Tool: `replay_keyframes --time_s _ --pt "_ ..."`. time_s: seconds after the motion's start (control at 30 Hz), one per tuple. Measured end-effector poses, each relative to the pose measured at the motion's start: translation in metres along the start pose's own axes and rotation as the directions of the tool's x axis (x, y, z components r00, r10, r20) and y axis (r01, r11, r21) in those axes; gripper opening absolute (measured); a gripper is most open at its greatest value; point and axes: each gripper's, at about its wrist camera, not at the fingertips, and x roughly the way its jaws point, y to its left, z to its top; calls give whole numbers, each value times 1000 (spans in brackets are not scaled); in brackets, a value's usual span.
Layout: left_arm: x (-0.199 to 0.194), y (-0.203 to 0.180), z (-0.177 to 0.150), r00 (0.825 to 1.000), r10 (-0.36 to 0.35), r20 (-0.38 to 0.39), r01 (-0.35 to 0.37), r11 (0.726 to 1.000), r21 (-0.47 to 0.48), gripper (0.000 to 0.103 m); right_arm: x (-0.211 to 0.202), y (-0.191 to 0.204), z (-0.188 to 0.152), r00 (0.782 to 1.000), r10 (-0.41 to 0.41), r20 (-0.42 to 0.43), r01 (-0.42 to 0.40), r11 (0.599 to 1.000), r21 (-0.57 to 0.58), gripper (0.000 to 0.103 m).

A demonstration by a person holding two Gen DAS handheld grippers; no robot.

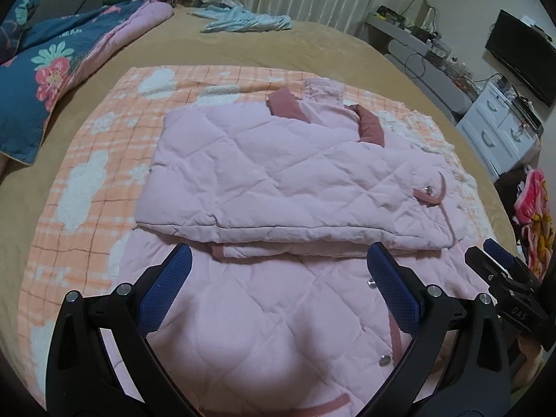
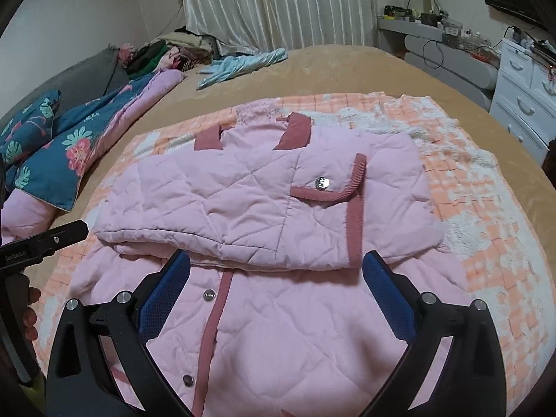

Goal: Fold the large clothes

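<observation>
A pale pink quilted jacket [image 1: 278, 173] [image 2: 264, 201] with dusty-rose trim and metal snaps lies on an orange checked blanket [image 1: 90, 180] [image 2: 486, 208]. Its upper part is folded down over the lower part, and the fold's edge runs across just beyond both grippers. My left gripper [image 1: 278, 253] hangs above the lower half, open, with nothing between its blue pads [image 1: 166, 288]. My right gripper [image 2: 276, 260] hovers over the buttoned front, jaws wide open and empty. The right gripper also shows at the right edge of the left wrist view [image 1: 500, 264].
The blanket lies on a tan bed cover [image 1: 312, 45]. A blue floral quilt [image 1: 45, 80] and piled clothes sit at the far left, a light blue garment [image 1: 243, 21] near the curtain. White drawers [image 1: 497, 132] and a cluttered shelf stand to the right of the bed.
</observation>
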Motion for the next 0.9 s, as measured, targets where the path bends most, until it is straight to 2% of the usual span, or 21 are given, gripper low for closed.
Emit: replay_keyframes --time_s 0.33,0.9 --pt "-44 -14 -5 997 -45 67 44 999 14 95 -42 1 -3 999 19 48 -19 1000 8 99" --pt "-93 -19 -20 990 -58 131 54 998 32 95 -114 2 -6 987 19 158 -19 1000 -3 99"
